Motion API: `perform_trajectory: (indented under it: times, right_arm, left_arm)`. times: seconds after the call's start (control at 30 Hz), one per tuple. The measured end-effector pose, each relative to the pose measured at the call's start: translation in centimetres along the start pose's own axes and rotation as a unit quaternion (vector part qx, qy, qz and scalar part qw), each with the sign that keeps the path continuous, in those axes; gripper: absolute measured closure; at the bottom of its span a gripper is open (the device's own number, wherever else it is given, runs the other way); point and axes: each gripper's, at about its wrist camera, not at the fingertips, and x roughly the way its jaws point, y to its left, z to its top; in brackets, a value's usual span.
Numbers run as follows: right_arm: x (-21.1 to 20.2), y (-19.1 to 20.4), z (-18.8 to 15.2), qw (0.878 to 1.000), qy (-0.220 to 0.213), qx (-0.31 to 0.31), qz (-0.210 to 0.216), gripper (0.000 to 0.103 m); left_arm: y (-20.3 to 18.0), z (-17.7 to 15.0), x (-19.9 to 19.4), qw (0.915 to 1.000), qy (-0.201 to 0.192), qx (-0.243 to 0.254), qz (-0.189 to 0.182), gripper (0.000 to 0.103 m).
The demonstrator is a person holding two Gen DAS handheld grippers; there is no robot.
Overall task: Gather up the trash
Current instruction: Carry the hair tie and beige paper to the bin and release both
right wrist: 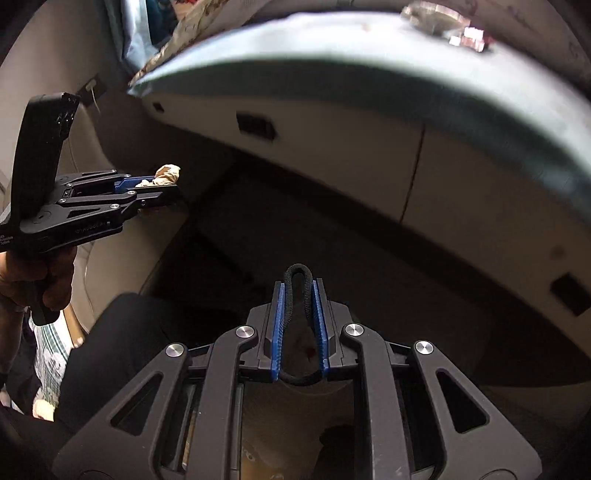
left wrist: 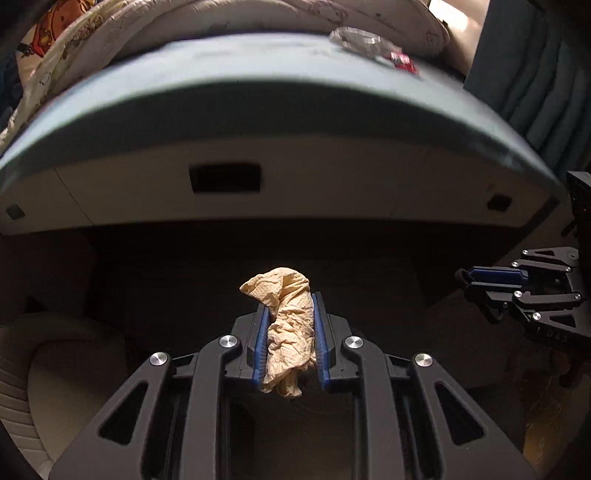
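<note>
My left gripper (left wrist: 288,299) is shut on a crumpled tan paper napkin (left wrist: 286,328), held in the air in front of a bed frame. It also shows in the right wrist view (right wrist: 168,186), with the napkin (right wrist: 168,174) sticking out of its tip. My right gripper (right wrist: 298,284) is shut on a black cord loop (right wrist: 297,273), a bag handle hanging below it. The right gripper also shows in the left wrist view (left wrist: 467,280) at the far right. A clear plastic wrapper (left wrist: 360,40) and a small red packet (left wrist: 404,62) lie on the blue mattress (left wrist: 258,74).
A beige bed base (left wrist: 332,177) with dark handle slots runs under the mattress. White patterned bedding (left wrist: 110,33) is piled at the back. A beige cushioned seat (left wrist: 62,369) is at lower left. A dark curtain (left wrist: 535,74) hangs at right.
</note>
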Motion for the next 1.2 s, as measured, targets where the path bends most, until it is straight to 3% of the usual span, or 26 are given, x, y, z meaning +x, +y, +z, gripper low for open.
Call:
perform_trajectory:
  times: [0.13,0.27,0.33,0.43,0.5,0.53,0.57,0.67,0.77,0.93,0.97,1.0,1.07,1.1,1.2]
  right_arm:
    - [10.2,-1.5,-6.0,0.997,0.066,0.025,0.011,0.089]
    - [18.4,-3.0,-9.8,0.993,0.113,0.037,0.017,0.089]
    - [21.8,-3.6,-11.2,0.99,0.132,0.034,0.021,0.089]
    - [26.0,-4.1,-12.6,0.987,0.156,0.023,0.025,0.089]
    - [28.3,-4.8,-13.2,0.984,0.174,0.026,0.029,0.089]
    - [29.3,-5.3,-13.5,0.982,0.183,0.028,0.026,0.089]
    - [30.1,-5.7,-13.9,0.981,0.191,0.03,0.023,0.089]
    - [31.4,-7.0,-14.4,0.977,0.207,0.044,0.017,0.088]
    - [31.9,-7.6,-14.4,0.977,0.208,0.054,0.016,0.088]
    - [32.1,-7.3,-15.3,0.975,0.215,0.045,0.023,0.088]
    - [32.1,-7.7,-14.9,0.975,0.217,0.038,0.021,0.083]
    - [32.6,-7.3,-14.9,0.975,0.222,0.028,0.019,0.053]
    - [32.8,-6.5,-14.8,0.975,0.223,0.003,-0.008,0.008]
    - [32.6,-6.0,-14.6,0.977,0.211,-0.008,-0.026,0.005]
    - [31.5,-5.4,-13.7,0.98,0.197,-0.007,-0.025,0.005]
  left_arm:
    - [-1.0,-6.7,10.9,0.9964,0.084,-0.002,-0.012,0.083]
    - [-1.5,-11.6,21.3,0.9865,0.161,-0.028,-0.013,0.083]
    - [-1.9,-13.3,25.1,0.9818,0.184,-0.043,-0.016,0.083]
    - [-3.4,-15.2,29.5,0.9764,0.214,-0.026,-0.014,0.082]
    - [-4.5,-16.1,31.6,0.9745,0.224,-0.004,-0.012,0.079]
    - [-4.9,-16.4,32.4,0.9742,0.225,0.0,-0.01,0.07]
    - [-5.2,-16.7,33.0,0.9741,0.226,0.0,-0.009,0.046]
    - [-5.1,-17.7,34.1,0.9748,0.223,0.004,0.012,0.014]
    - [-4.5,-17.7,34.7,0.9718,0.235,0.0,0.017,0.012]
    - [-2.2,-16.6,33.2,0.9751,0.218,-0.017,0.037,0.007]
    - [-1.4,-16.4,32.7,0.9754,0.214,-0.022,0.047,0.006]
    - [-0.6,-16.2,32.3,0.9752,0.212,-0.026,0.056,0.006]
    - [0.8,-15.7,31.3,0.9748,0.209,-0.038,0.069,0.006]
    - [1.5,-15.4,30.7,0.9742,0.21,-0.042,0.072,0.006]
    - [3.2,-14.1,28.0,0.9753,0.204,-0.047,0.069,0.006]
